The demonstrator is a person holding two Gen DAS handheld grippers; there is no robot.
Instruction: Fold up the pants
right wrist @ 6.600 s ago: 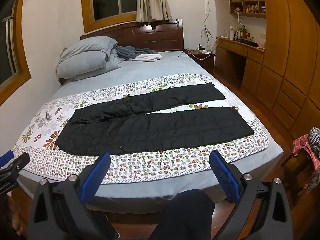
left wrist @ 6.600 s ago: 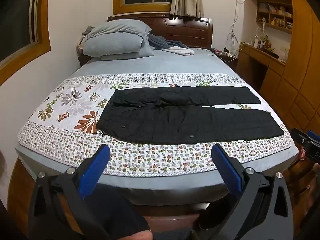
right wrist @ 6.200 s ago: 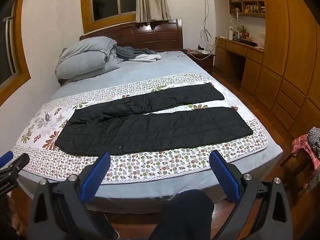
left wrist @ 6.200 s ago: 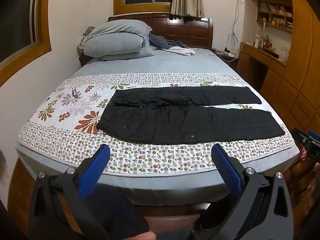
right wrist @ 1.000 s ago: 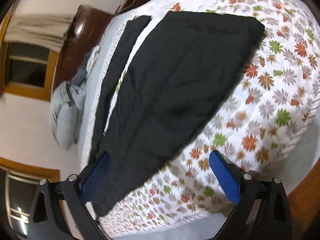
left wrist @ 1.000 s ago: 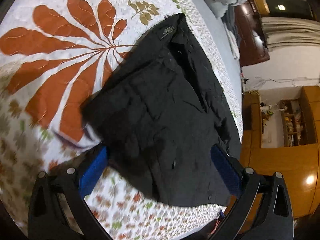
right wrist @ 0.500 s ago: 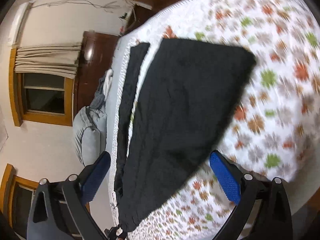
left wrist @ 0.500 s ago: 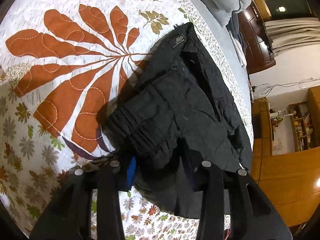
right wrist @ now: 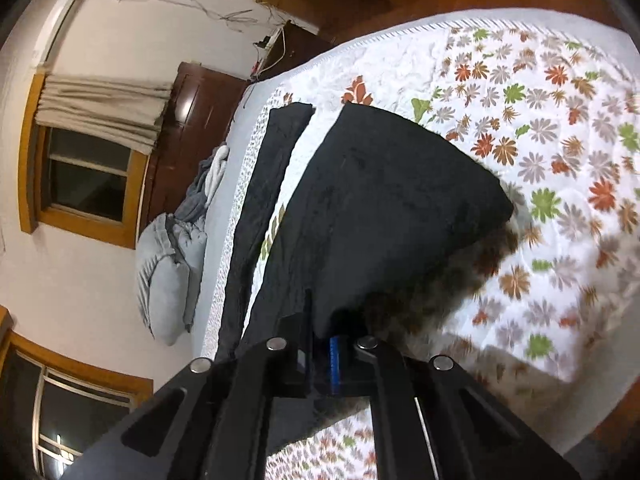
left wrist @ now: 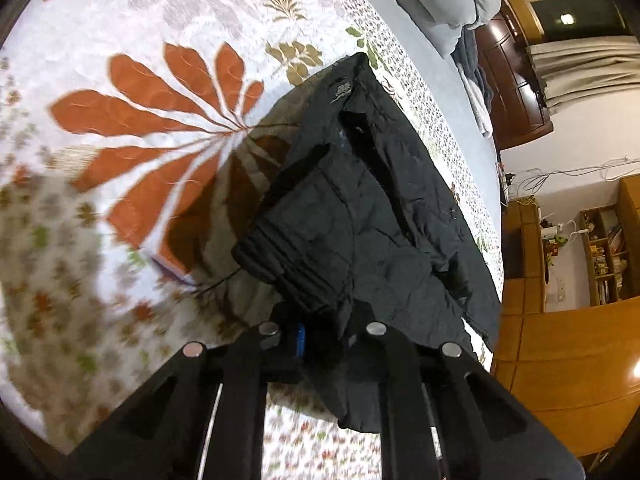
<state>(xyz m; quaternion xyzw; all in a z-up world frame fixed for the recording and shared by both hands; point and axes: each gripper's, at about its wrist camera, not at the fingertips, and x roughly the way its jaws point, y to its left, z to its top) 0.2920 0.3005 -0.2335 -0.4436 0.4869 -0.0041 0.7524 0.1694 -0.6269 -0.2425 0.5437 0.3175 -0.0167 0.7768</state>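
Black pants (left wrist: pixel 372 216) lie across a floral quilt (left wrist: pixel 132 92) on the bed. My left gripper (left wrist: pixel 320 332) is shut on the near corner of the waistband and lifts it off the quilt, casting a shadow. In the right wrist view the near pant leg (right wrist: pixel 384 208) rises toward the camera. My right gripper (right wrist: pixel 324 356) is shut on its near hem corner and holds it above the quilt (right wrist: pixel 560 128). The far leg (right wrist: pixel 264 184) lies flat beside it.
Grey pillows (right wrist: pixel 168 272) and a crumpled blanket (right wrist: pixel 208 176) lie at the dark wooden headboard (right wrist: pixel 168 140). Wooden cabinets and shelves (left wrist: pixel 600 248) stand beyond the bed's far side. The quilt's edge and wood floor (right wrist: pixel 360 4) show past the pant hems.
Both grippers have closed on the pants: the left on the waistband corner, the right on the near leg's hem corner. Both corners have come up off the quilt.
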